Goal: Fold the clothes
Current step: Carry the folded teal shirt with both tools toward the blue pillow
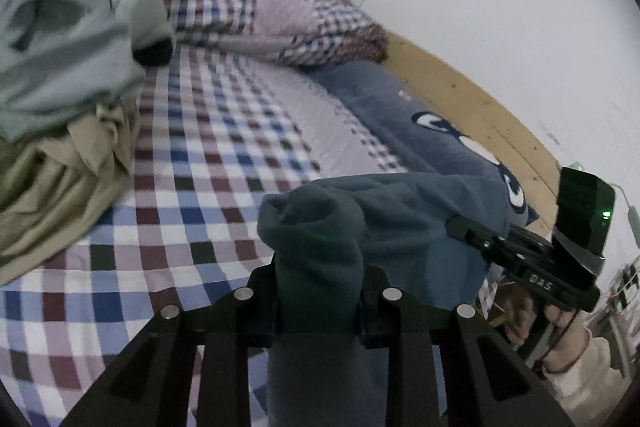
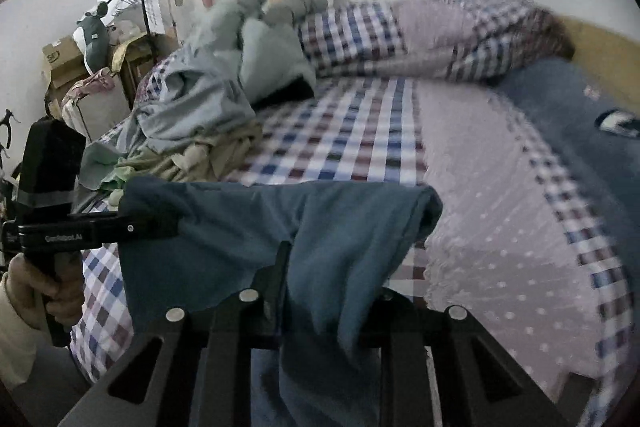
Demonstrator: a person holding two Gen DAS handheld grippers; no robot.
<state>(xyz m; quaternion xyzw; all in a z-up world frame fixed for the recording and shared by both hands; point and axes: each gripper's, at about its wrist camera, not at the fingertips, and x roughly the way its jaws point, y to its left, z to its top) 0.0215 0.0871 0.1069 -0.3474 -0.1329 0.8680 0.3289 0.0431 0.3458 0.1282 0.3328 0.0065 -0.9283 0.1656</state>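
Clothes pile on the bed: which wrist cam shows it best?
Right wrist. The clothes pile sits whole there, pale blue and beige garments on the checked bed, beyond the held blue garment. Left wrist shows the pile close up, blurred and cropped by the frame edge.

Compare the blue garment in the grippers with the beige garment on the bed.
The blue garment hangs stretched between the left gripper and right gripper; the beige garment lies crumpled on the checked bedsheet. Blue is uncovered; beige sits partly under a pale green garment. Both are unfolded.
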